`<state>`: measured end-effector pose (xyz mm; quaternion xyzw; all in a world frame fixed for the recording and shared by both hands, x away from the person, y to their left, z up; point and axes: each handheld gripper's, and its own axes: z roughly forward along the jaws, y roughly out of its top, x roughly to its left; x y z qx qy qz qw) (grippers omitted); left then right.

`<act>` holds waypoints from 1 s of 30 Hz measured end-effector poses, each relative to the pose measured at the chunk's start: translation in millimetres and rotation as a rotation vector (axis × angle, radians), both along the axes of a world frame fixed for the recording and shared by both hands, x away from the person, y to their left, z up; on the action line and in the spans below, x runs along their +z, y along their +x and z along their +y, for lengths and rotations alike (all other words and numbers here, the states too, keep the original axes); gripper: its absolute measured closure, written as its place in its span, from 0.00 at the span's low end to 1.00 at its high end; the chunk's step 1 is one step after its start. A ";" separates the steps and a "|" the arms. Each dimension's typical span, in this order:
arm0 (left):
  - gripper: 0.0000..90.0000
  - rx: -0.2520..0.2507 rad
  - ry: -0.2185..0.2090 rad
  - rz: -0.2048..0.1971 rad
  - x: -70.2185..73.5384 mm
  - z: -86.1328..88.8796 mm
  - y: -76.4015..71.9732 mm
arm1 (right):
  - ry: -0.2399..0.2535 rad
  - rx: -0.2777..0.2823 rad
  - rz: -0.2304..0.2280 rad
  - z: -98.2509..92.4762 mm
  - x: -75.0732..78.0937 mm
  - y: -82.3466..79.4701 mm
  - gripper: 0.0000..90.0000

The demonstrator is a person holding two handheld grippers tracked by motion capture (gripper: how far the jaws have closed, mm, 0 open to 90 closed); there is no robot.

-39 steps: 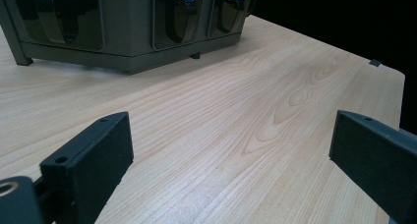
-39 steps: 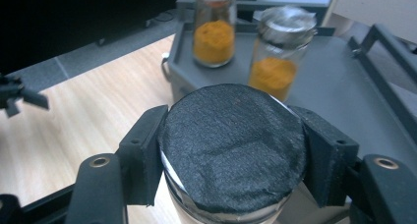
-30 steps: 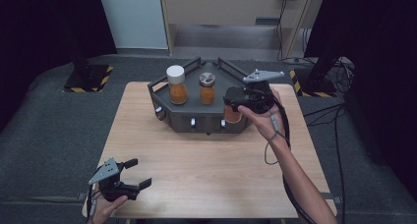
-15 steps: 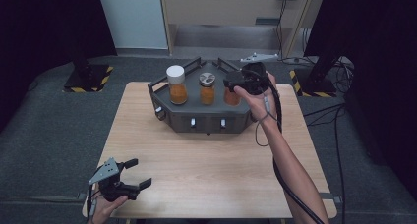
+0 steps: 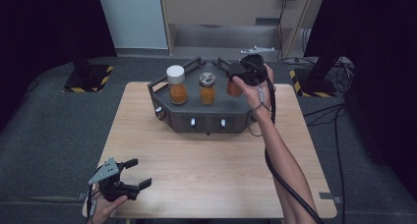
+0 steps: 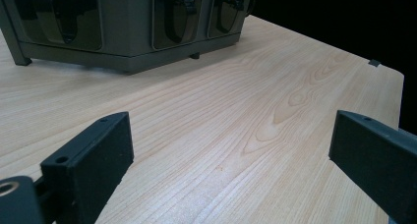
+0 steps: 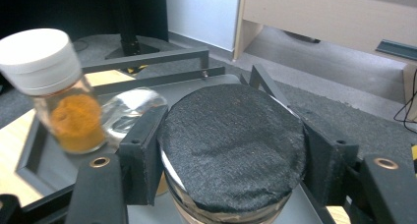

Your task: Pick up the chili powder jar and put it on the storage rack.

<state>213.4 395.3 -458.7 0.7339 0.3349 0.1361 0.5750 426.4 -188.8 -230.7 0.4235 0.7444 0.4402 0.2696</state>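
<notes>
My right gripper is shut on a jar of orange powder at the right end of the dark grey tray. In the right gripper view both jaws press the sides of that jar's black lid. Whether the jar rests on the tray or hangs just above it I cannot tell. A white-lidded jar and a grey-lidded jar, both with orange powder, stand on the tray to its left. My left gripper is open near the table's front left corner, low over the wood, with nothing between its fingers.
The tray has raised rails and a front with small white latches. The wooden table extends in front of it. A cable trails from the right gripper along the forearm. Beyond the table lies dark floor with stands and cables.
The right gripper has carried its jar from the tray's front right toward the tray's back right. The left gripper has stayed where it was.
</notes>
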 end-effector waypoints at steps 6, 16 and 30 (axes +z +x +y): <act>0.02 -0.001 -0.001 0.001 -0.2 0.1 0.5 | -0.005 -0.024 0.018 2.5 -9.4 10.9 0.39; 0.02 -0.002 0.000 0.002 -0.1 0.3 0.6 | -0.022 -0.036 0.027 7.1 -30.2 18.4 0.39; 0.02 -0.001 0.000 0.003 -0.2 0.2 0.6 | -0.001 -0.058 0.057 0.3 -49.1 26.1 0.39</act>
